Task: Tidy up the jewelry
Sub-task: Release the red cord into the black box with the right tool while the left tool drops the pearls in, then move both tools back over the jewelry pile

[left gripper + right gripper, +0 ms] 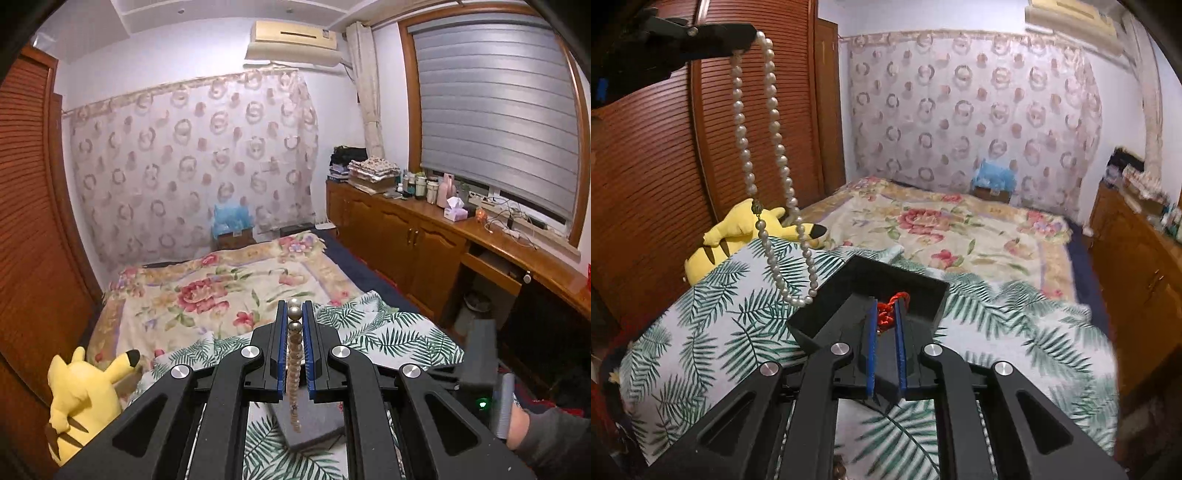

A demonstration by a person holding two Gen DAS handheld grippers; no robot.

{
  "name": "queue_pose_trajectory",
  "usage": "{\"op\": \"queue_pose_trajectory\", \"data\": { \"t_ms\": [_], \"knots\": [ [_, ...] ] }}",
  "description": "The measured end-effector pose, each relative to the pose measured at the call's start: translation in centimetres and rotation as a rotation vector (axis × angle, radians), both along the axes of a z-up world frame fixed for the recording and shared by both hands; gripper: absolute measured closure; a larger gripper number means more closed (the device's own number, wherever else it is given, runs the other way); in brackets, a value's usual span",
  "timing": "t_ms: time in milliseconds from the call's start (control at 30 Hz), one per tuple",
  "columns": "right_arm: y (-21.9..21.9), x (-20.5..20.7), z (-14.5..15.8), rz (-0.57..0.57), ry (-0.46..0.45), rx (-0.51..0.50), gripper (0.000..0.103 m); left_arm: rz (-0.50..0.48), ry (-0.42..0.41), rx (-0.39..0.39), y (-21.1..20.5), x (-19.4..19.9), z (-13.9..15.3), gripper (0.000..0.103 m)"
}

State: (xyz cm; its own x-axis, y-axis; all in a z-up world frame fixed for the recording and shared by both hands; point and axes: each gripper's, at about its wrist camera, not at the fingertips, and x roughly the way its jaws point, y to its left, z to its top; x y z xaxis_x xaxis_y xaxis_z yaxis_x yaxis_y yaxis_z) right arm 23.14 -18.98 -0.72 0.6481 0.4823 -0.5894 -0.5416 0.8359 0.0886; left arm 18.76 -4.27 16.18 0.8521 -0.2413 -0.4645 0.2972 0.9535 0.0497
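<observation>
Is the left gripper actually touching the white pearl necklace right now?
Touching. The left wrist view shows the left gripper pinching the white pearl necklace between its blue pads; in the right wrist view the strand hangs from it.

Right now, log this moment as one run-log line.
left gripper: shut on pearl necklace, held high | right gripper: shut on red cord over black box | necklace not yet boxed

A white pearl necklace [772,110] hangs in a long loop above the bed. A tangled red cord [891,307] lies inside a black box [923,295].
</observation>
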Motion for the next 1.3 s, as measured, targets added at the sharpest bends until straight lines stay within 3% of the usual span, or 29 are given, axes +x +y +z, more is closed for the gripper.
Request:
{"op": "queue_pose_trajectory", "data": {
  "t_ms": [33,67,100,133,300,533,667,733,967,1167,1300],
  "knots": [
    [0.1,0.4,-0.4,-0.006,0.013,-0.006,0.09,0.0,0.005,0.0,-0.2,0.5,-0.1,0.096],
    [0.3,1.0,-1.0,-0.015,0.027,-0.016,0.083,-0.001,0.011,0.001,-0.4,1.0,-0.3,0.096],
    [0.3,1.3,-1.3,-0.018,0.034,-0.019,0.068,-0.002,0.016,0.003,-0.6,1.6,-0.6,0.096],
    [0.2,1.7,-1.6,-0.019,0.044,-0.01,0.064,-0.001,0.019,0.01,-0.7,2.0,-1.0,0.096],
    [-0.8,1.4,-1.9,-0.022,0.046,0.02,0.062,0.011,0.059,0.023,-1.6,4.2,-3.3,0.096],
    [-2.8,-2.1,-2.1,-0.042,0.03,0.007,0.062,0.018,0.155,0.024,-1.6,5.4,-7.9,0.095],
    [-3.8,-4.8,-2.3,-0.054,0.012,0.004,0.062,0.001,0.18,0.015,-1.2,3.3,-11.0,0.066],
    [-4.3,-6.3,-2.4,-0.063,0.013,0.02,0.062,-0.011,0.182,0.027,-0.9,1.8,-12.2,0.065],
    [-4.9,-10.8,-2.9,-0.081,0.0,0.021,0.062,-0.05,0.203,0.045,-0.6,-3.5,-15.9,0.037],
    [-5.1,-13.1,-3.8,-0.084,0.014,0.007,0.062,-0.097,0.287,-0.012,-0.3,-6.4,-19.2,0.027],
    [-5.0,-13.8,-4.9,-0.073,0.043,-0.014,0.062,-0.122,0.334,-0.017,-0.7,-7.7,-21.4,0.025]
  ]
}}
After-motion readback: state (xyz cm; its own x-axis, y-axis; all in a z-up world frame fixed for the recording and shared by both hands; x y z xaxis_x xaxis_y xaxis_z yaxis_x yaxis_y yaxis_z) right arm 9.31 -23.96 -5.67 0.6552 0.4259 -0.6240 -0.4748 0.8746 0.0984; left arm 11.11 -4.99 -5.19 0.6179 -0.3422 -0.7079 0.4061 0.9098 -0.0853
